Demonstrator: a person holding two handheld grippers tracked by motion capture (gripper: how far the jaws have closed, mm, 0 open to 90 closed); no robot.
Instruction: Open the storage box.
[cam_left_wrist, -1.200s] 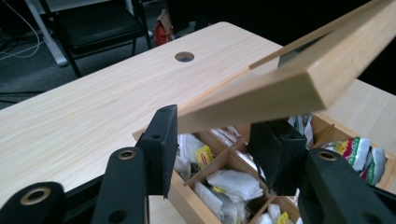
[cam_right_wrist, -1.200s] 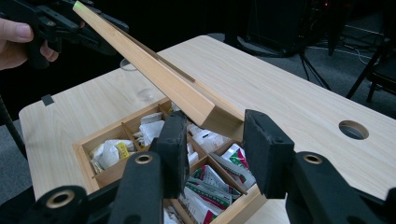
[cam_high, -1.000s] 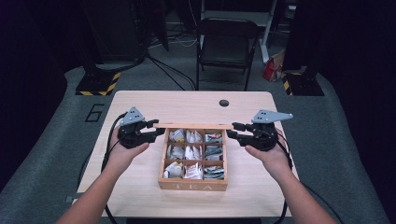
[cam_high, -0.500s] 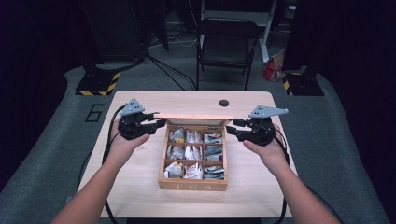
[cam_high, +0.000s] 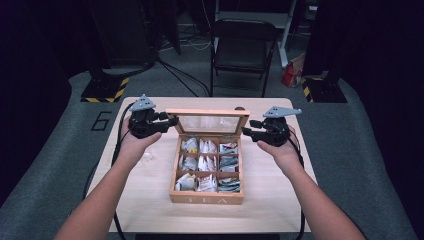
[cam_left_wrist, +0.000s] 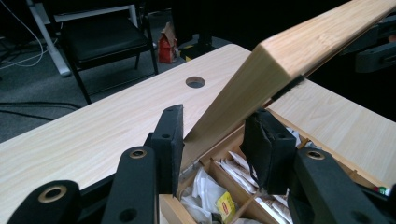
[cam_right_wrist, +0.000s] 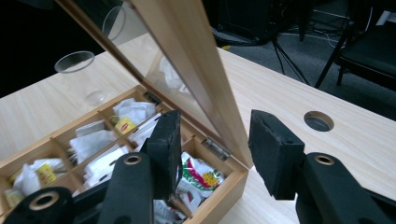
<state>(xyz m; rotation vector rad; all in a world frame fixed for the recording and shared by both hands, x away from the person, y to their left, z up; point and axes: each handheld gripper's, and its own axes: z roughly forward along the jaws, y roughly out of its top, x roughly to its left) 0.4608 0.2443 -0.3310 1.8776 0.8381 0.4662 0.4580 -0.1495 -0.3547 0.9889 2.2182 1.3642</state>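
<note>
A wooden tea box stands mid-table, its compartments full of tea bags. Its glass-paned lid is raised on the rear hinges and leans back. My left gripper is at the lid's left end. In the left gripper view, that gripper is shut on the lid's wooden frame, both pads touching it. My right gripper is at the lid's right end. Its jaws have just been opening. In the right gripper view, the lid's edge stands between them, and the left pad is clear of it.
A clear plastic cup stands on the table left of the box. A round cable hole lies in the tabletop behind the box. Beyond the table's far edge are a black chair and a red bag.
The lid has swung up from nearly flat to well raised, showing its glass pane. Both hands have moved toward the far side of the table with it.
</note>
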